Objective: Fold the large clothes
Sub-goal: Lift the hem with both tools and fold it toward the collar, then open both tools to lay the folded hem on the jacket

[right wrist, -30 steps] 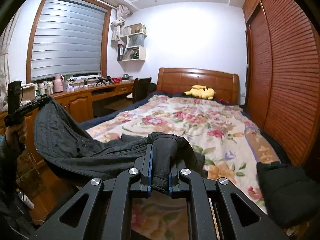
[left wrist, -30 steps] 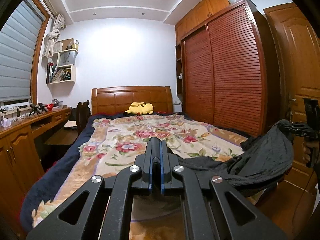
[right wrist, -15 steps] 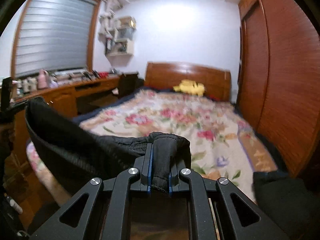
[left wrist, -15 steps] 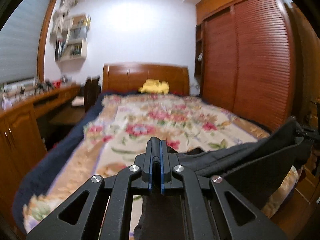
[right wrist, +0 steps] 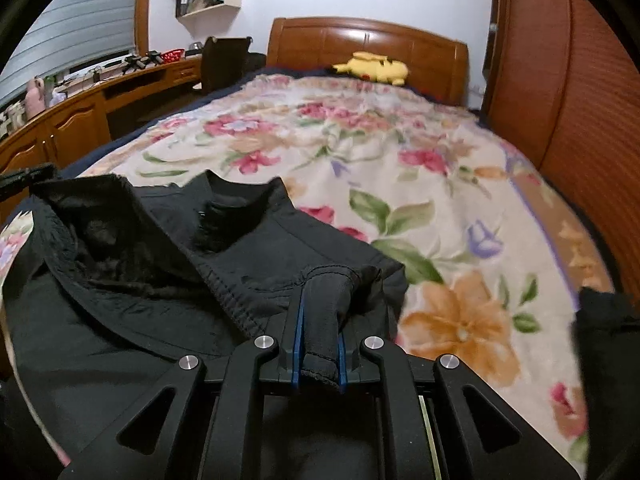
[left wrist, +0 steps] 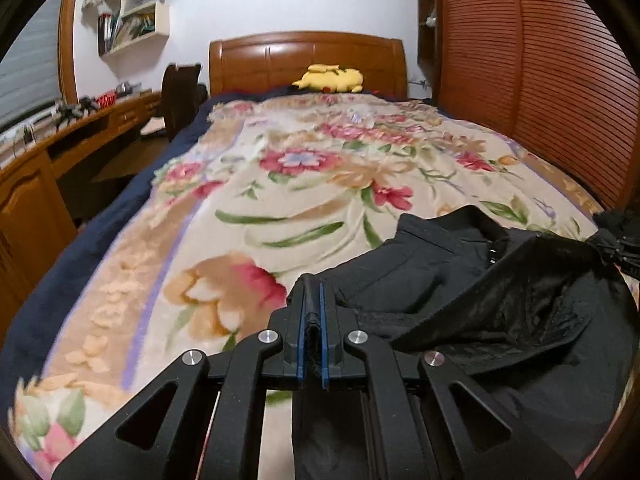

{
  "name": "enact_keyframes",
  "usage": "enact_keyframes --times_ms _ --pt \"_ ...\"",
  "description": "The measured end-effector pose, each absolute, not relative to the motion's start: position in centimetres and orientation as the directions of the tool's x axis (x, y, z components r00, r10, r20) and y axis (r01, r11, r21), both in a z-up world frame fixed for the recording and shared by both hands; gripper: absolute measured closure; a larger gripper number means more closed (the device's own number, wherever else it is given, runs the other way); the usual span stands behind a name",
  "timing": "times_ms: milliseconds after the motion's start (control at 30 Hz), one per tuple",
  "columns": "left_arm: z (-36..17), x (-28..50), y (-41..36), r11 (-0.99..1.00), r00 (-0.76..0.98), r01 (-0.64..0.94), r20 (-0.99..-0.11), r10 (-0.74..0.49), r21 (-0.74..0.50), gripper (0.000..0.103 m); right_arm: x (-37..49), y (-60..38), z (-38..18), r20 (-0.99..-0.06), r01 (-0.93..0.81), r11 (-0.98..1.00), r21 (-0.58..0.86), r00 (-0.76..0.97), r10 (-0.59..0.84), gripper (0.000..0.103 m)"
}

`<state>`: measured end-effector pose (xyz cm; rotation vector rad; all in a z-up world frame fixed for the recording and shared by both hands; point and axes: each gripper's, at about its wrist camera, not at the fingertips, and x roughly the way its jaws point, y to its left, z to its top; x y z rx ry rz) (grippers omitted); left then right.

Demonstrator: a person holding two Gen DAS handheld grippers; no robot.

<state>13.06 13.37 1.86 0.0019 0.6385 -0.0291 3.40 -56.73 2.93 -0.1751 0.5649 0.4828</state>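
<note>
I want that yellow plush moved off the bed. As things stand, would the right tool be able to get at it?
Probably not: the right tool is shut on the black jacket, and the yellow plush lies far off by the headboard.

Both grippers, the left gripper (left wrist: pixel 312 300) and the right gripper (right wrist: pixel 320 300), carried the black jacket (right wrist: pixel 168 240) from mid-air beside the bed (left wrist: pixel 280 184) forward and down until it draped onto the bed's floral blanket.
</note>
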Motion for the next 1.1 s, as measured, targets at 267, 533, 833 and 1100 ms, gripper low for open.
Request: enact_keyframes --times_ms 267,533,833,1100 --pt "1.7 18.6 14.7 0.999 0.787 -0.007 -0.616 -0.018 -0.038 0.097 10.5 -54.9 4.4 -0.538 -0.484 0.874 -0.038 0.747 0.39 0.09" --pt "2.9 21.3 13.8 0.999 0.82 -0.031 -0.571 0.032 0.012 0.097 14.8 -53.3 3.0 -0.524 -0.457 0.889 -0.014 0.761 0.383 0.09" --pt "2.5 19.9 13.0 0.997 0.83 -0.038 -0.554 0.068 0.065 0.061 16.0 -53.9 1.5 -0.531 -0.441 0.895 0.065 0.745 0.405 0.082" --pt "2.3 13.7 10.9 0.998 0.854 0.056 -0.518 -0.046 0.003 0.021 13.2 -55.9 2.7 -0.456 -0.435 0.895 0.094 0.781 0.427 0.04"
